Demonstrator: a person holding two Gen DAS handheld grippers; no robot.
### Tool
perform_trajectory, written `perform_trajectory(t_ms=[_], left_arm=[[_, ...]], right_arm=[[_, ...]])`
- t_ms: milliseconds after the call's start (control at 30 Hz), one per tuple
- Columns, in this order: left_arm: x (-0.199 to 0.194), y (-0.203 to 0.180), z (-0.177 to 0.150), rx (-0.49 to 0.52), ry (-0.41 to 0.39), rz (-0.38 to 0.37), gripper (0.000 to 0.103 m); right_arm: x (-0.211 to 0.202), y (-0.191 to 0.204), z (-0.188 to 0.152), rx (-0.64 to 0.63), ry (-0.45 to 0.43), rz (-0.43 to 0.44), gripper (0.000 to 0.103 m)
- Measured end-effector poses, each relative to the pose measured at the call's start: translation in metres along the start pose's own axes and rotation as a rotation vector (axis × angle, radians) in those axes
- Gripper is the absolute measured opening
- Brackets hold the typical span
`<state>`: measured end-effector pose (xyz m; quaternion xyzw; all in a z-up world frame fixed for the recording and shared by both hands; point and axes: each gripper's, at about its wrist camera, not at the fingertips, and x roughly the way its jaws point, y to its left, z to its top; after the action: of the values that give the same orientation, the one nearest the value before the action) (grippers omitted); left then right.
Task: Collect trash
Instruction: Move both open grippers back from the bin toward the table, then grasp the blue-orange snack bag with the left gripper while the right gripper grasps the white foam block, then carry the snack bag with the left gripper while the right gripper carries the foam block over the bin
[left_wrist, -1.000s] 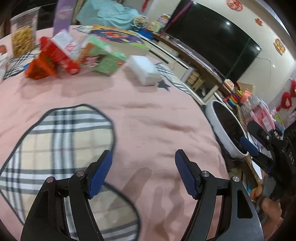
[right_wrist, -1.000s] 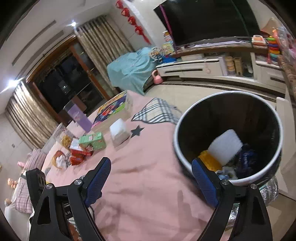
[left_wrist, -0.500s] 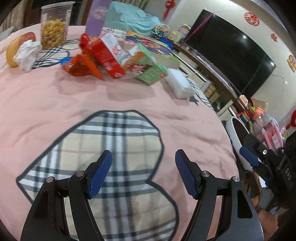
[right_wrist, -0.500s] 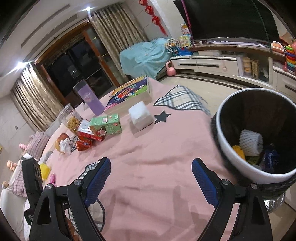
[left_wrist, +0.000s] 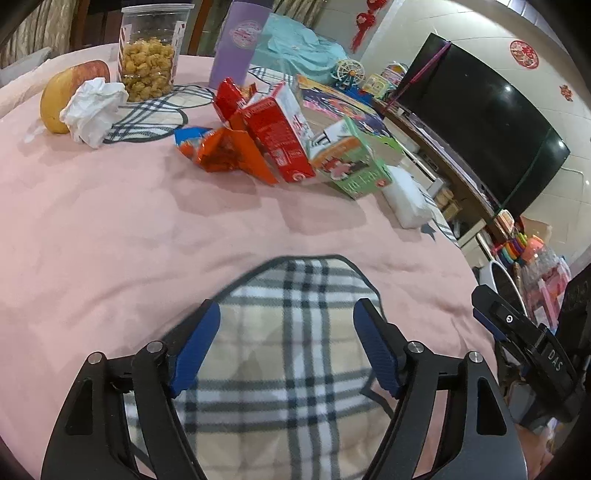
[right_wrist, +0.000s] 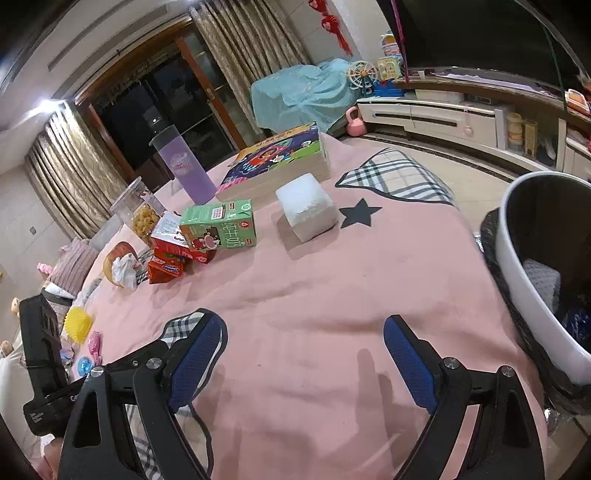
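One pink tablecloth (right_wrist: 332, 295). One bin (right_wrist: 517, 266) at its right edge. Two cartons, green (right_wrist: 218, 229) and red (left_wrist: 277, 133), one orange wrapper (left_wrist: 218, 151), one tissue (left_wrist: 94, 110) clustered mid-table. Left gripper (left_wrist: 286, 347) opening, right gripper (right_wrist: 303, 354) wide; both empty.

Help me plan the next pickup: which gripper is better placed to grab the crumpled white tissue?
Left, probably. The left gripper faces the crumpled white tissue across bare cloth, empty, jaws opening. The right gripper sits nearer the trash bin.
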<state>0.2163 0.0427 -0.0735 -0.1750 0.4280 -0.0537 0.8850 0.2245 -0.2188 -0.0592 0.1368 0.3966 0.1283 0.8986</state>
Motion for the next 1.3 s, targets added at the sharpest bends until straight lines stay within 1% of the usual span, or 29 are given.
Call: perform_trajectory(t_ms=[167,400,467,633,733,800,867,933,1000,1033,1067,1100,1133,1167,1200,1267,1300], left_arm=[[0.009,0.01,0.017,-0.003,-0.007,0.026,0.079],[0.023,0.025,0.048,-0.017,-0.023,0.069,0.081],[0.027,0.029,0.056,-0.024,-0.027,0.065,0.083],[0.034,0.038,0.082,-0.06,-0.066,0.066,0.083],[0.045,0.04,0.094,-0.049,-0.065,0.08,0.084],[0.05,0.042,0.098,-0.05,-0.069,0.093,0.084],[0.053,0.045,0.099,-0.051,-0.08,0.088,0.084],[0.054,0.046,0.101,-0.04,-0.093,0.083,0.072],[0.055,0.045,0.1,-0.029,-0.083,0.075,0.054],[0.057,0.045,0.1,-0.021,-0.077,0.069,0.046],[0.057,0.044,0.1,-0.015,-0.073,0.073,0.035],[0.057,0.043,0.099,-0.01,-0.07,0.073,0.028],[0.056,0.043,0.098,-0.006,-0.069,0.065,0.027],[0.054,0.042,0.098,-0.003,-0.071,0.063,0.022],[0.052,0.042,0.096,0.001,-0.072,0.058,0.015],[0.046,0.039,0.092,0.008,-0.07,0.045,0.008],[0.042,0.037,0.088,0.012,-0.072,0.043,0.008]], right_arm=[[0.016,0.003,0.011,-0.021,0.007,-0.009,0.091],[0.044,0.003,0.035,-0.04,0.008,-0.034,0.091],[0.052,0.003,0.04,-0.046,0.014,-0.04,0.091],[0.077,0.0,0.056,-0.061,0.033,-0.047,0.091],[0.09,-0.003,0.065,-0.051,0.04,-0.05,0.091],[0.097,-0.004,0.071,-0.053,0.043,-0.053,0.091],[0.103,-0.003,0.075,-0.059,0.048,-0.053,0.091],[0.108,-0.003,0.078,-0.067,0.052,-0.059,0.091],[0.113,-0.003,0.08,-0.07,0.06,-0.068,0.091],[0.114,-0.002,0.081,-0.071,0.059,-0.071,0.089],[0.116,-0.001,0.082,-0.074,0.057,-0.074,0.087],[0.116,0.0,0.082,-0.08,0.059,-0.077,0.077],[0.117,0.001,0.081,-0.085,0.063,-0.076,0.063],[0.118,0.001,0.08,-0.088,0.071,-0.077,0.055],[0.117,0.0,0.078,-0.088,0.074,-0.081,0.054],[0.111,0.0,0.074,-0.085,0.07,-0.072,0.053],[0.108,0.0,0.073,-0.082,0.071,-0.066,0.052]])
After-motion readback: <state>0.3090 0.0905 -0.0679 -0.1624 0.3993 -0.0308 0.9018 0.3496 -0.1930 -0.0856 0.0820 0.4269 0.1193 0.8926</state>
